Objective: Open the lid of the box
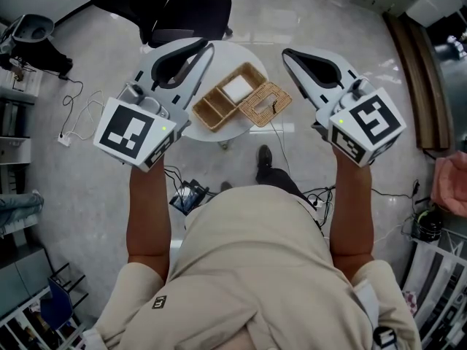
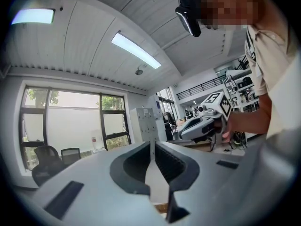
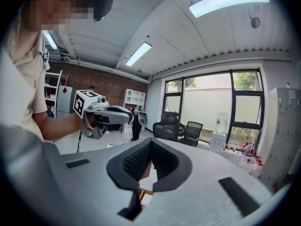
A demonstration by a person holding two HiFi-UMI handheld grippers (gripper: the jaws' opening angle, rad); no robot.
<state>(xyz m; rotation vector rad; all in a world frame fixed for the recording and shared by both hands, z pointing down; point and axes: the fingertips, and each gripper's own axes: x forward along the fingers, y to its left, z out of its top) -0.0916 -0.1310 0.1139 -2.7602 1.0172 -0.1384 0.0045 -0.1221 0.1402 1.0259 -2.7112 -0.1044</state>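
Pale glossy floor fills the head view, and on it stands a small round white worktop (image 1: 232, 55) carrying the woven wicker box (image 1: 216, 108), whose far compartment holds a flat white item (image 1: 237, 90). The flat woven wicker lid (image 1: 266, 104) lies just right of the box, touching its right side, so the opening looks done. That would explain why the left gripper (image 1: 206, 47) and the right gripper (image 1: 287, 54) are held high on either side, well clear of both box and lid, tips angled toward each other. From the left gripper view, the left gripper's dark jaws are pressed together with nothing between them. They point level across the office toward tall windows (image 2: 70, 121) and black chairs (image 2: 47, 157), with the right gripper floating at the right. From the right gripper view, the jaws likewise meet at the tips and grip nothing; a sliver of wicker shows far below them, and the left gripper hangs at the left.
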